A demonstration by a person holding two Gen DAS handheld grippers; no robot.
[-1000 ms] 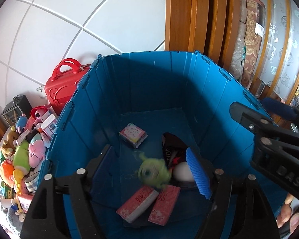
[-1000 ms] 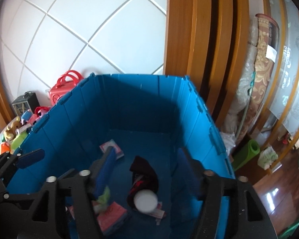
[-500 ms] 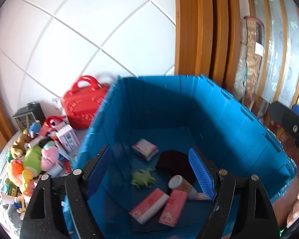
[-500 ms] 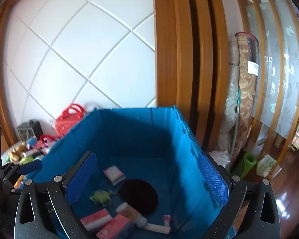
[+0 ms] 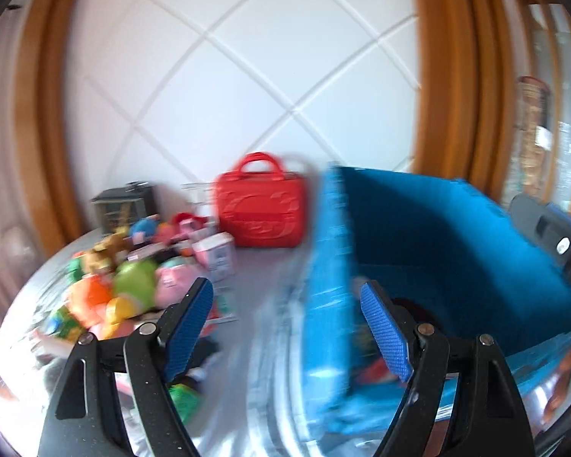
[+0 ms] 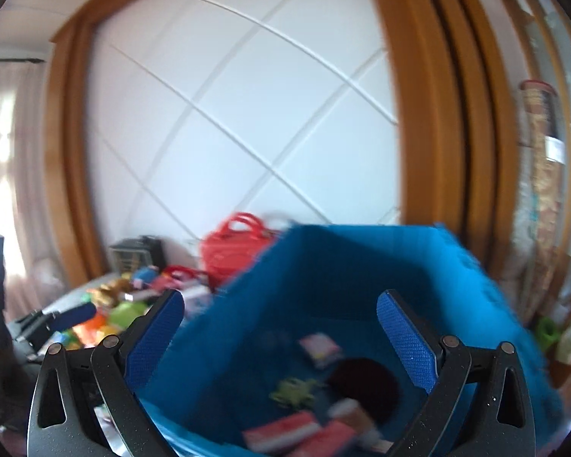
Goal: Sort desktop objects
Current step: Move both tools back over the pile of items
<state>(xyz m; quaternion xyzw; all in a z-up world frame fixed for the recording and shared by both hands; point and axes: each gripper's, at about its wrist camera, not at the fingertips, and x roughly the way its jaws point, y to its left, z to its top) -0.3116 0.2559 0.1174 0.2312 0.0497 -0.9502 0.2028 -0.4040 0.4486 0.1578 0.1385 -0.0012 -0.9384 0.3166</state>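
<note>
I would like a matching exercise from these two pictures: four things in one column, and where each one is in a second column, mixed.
Things:
1. red handled case
2. small green frog-like toy
3. heap of colourful plush toys
4. dark lantern-like box

Places:
A. on the floor of the blue plastic crate
B. on the table, left of the crate
C. against the white wall, beside the crate
D. far left, by the wooden frame

Pairs: 1-C, 2-A, 3-B, 4-D

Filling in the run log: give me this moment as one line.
left tongs: open, empty | right tongs: open, empty | blue bin: holds green toy, pink packets | toy pile: on table
</note>
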